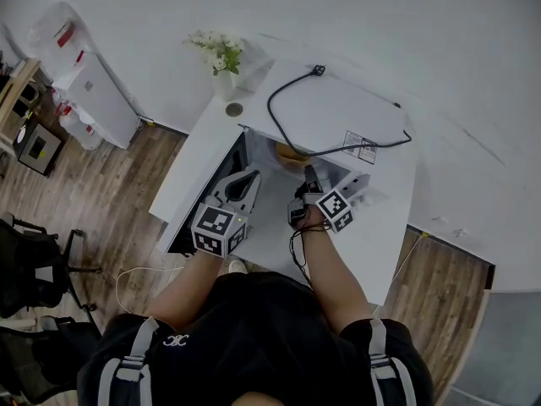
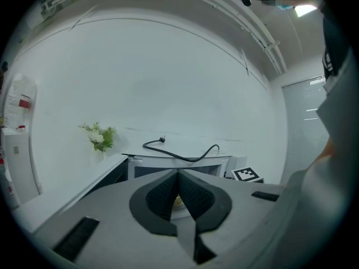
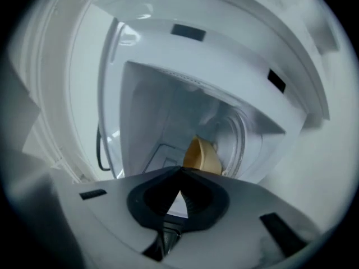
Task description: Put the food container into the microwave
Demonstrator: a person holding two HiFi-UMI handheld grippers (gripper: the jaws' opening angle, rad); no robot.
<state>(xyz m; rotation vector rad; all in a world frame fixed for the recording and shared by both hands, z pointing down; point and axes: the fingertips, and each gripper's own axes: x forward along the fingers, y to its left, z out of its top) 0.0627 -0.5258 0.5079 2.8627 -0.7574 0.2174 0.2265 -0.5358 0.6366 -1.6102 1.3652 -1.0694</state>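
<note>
A yellowish food container (image 1: 292, 152) sits inside the white microwave (image 1: 338, 108), whose dark door (image 1: 188, 227) is swung open to the left. In the right gripper view the container (image 3: 203, 157) lies on the glass turntable, just beyond my right gripper (image 3: 180, 171), which is shut with nothing between its pads. In the head view that right gripper (image 1: 309, 174) is at the mouth of the oven. My left gripper (image 1: 251, 176) hovers by the open door, in front of the cavity. Its pads meet at the tips (image 2: 178, 172) and hold nothing.
A black power cable (image 1: 287, 134) lies coiled on the microwave's top. A vase of white flowers (image 1: 221, 57) stands at the back left corner of the white table (image 1: 380, 252). A white cabinet (image 1: 93, 100) and black chairs (image 1: 34, 260) stand on the wooden floor at the left.
</note>
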